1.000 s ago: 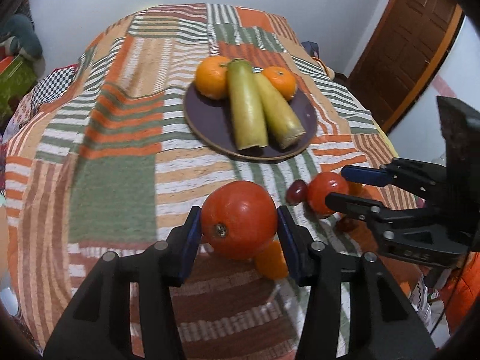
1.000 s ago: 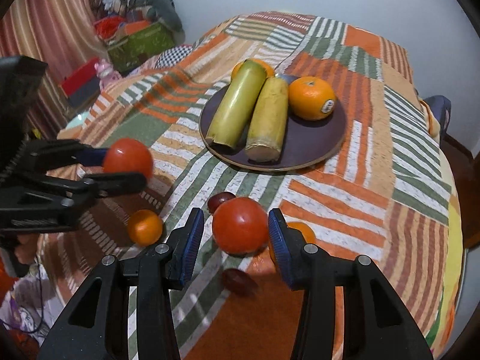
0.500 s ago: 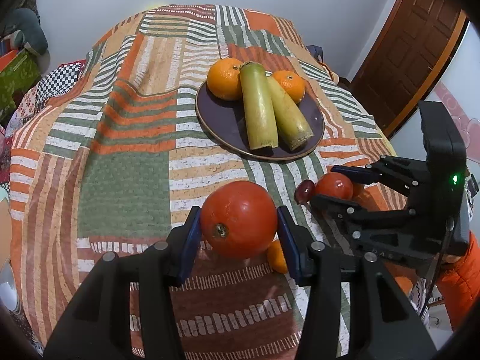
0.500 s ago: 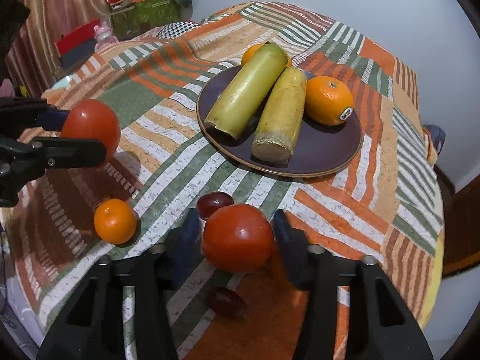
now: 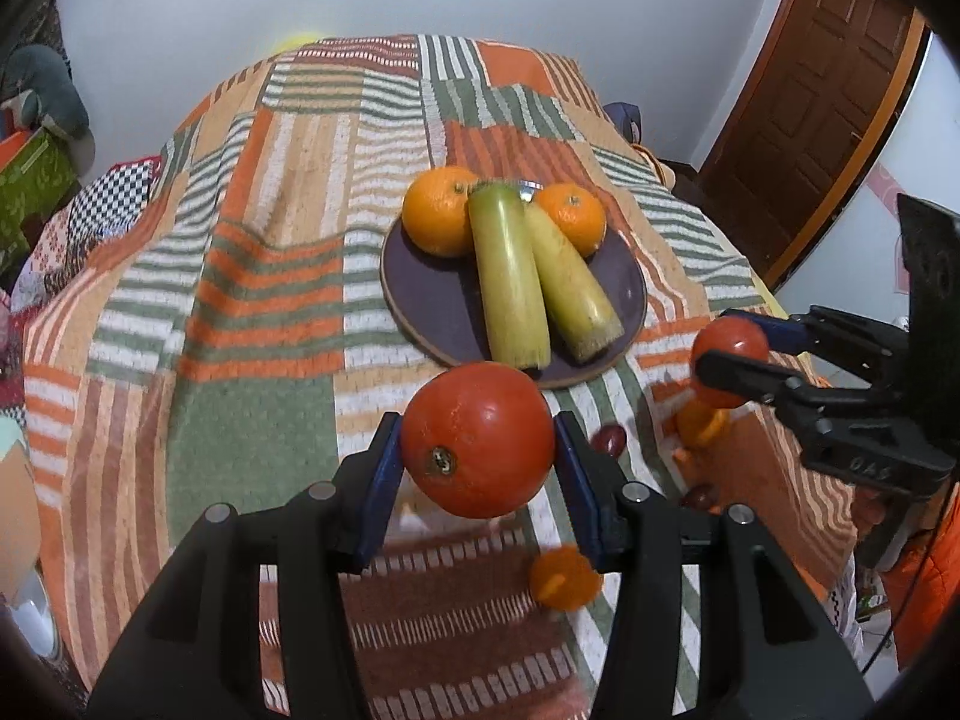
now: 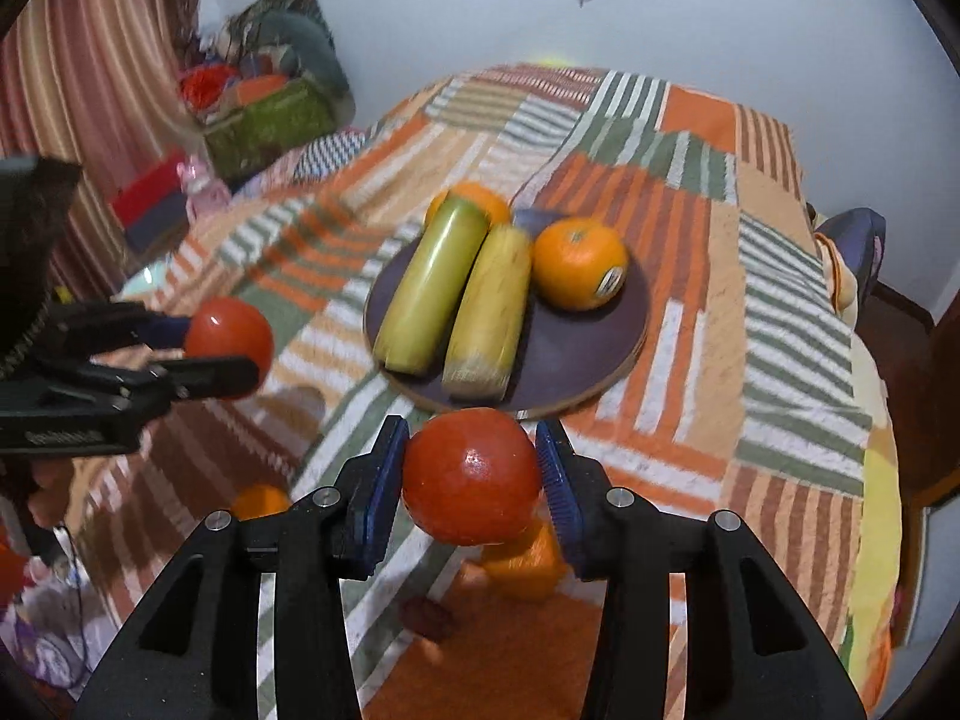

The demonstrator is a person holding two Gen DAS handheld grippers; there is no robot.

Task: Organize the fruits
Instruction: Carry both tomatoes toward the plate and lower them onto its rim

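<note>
My left gripper (image 5: pixel 477 441) is shut on a large red tomato (image 5: pixel 477 438), held above the striped blanket just short of the dark round plate (image 5: pixel 432 300). My right gripper (image 6: pixel 474 474) is shut on a second red tomato (image 6: pixel 471 477), also lifted near the plate's (image 6: pixel 576 336) front rim. The plate carries two yellow-green cane pieces (image 5: pixel 510 282) and two oranges (image 5: pixel 435 216). Each gripper shows in the other's view: the right one (image 5: pixel 729 363) at the right edge, the left one (image 6: pixel 225 348) at the left edge.
On the blanket below lie small oranges (image 5: pixel 564 576) (image 6: pixel 522 564) (image 6: pixel 261 501) and dark red small fruits (image 5: pixel 607 439) (image 6: pixel 429 615). A wooden door (image 5: pixel 810 96) stands at the right. Boxes and cloth piles (image 6: pixel 264 114) sit beside the bed on the left.
Both grippers rose with their tomatoes and moved closer to the plate. The loose fruits on the blanket now sit lower in both views.
</note>
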